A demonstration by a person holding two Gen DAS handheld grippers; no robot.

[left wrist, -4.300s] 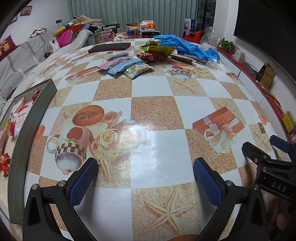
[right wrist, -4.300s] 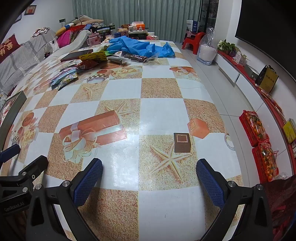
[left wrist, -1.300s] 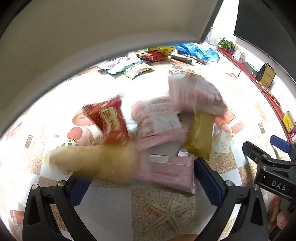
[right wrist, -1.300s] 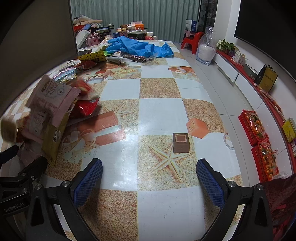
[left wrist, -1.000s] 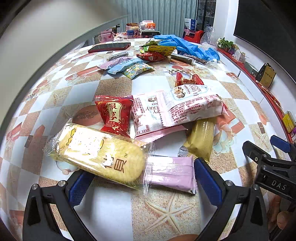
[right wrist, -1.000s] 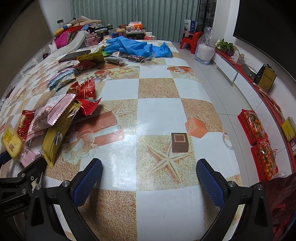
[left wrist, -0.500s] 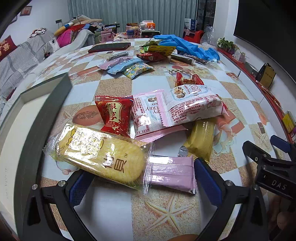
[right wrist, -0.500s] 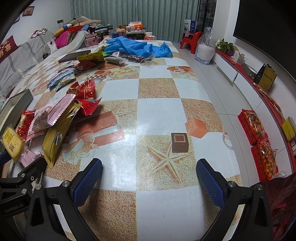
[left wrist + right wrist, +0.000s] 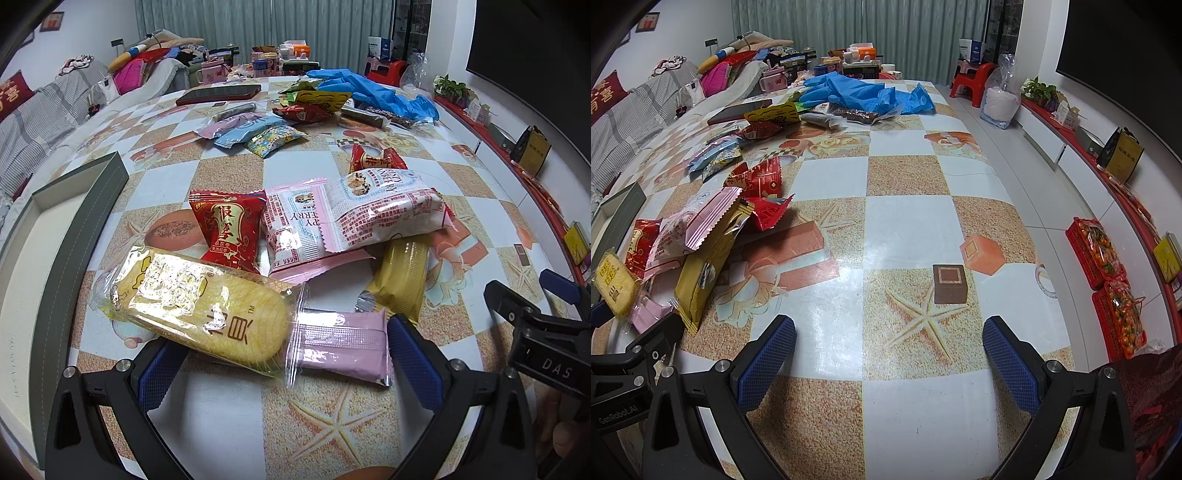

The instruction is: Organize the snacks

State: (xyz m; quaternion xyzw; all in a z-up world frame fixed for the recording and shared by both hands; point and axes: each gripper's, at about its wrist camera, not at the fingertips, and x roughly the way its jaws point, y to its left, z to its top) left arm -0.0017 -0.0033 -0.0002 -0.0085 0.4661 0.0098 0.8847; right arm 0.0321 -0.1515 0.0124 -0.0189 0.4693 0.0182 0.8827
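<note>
Lying crinkly before the wide-spread left gripper (image 9: 280, 363), glossy snack packets (image 9: 280, 258); right gripper (image 9: 888, 354) equally wide

Snack pile (image 9: 295, 258) crowding the left hand-held gripper (image 9: 280, 365), grey box (image 9: 66, 221) leftward, bare tablecloth (image 9: 905, 229) rightward

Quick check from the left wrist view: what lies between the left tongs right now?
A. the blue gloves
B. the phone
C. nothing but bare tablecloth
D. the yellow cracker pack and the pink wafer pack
D: the yellow cracker pack and the pink wafer pack lie between the open left tongs, ungripped.
</note>
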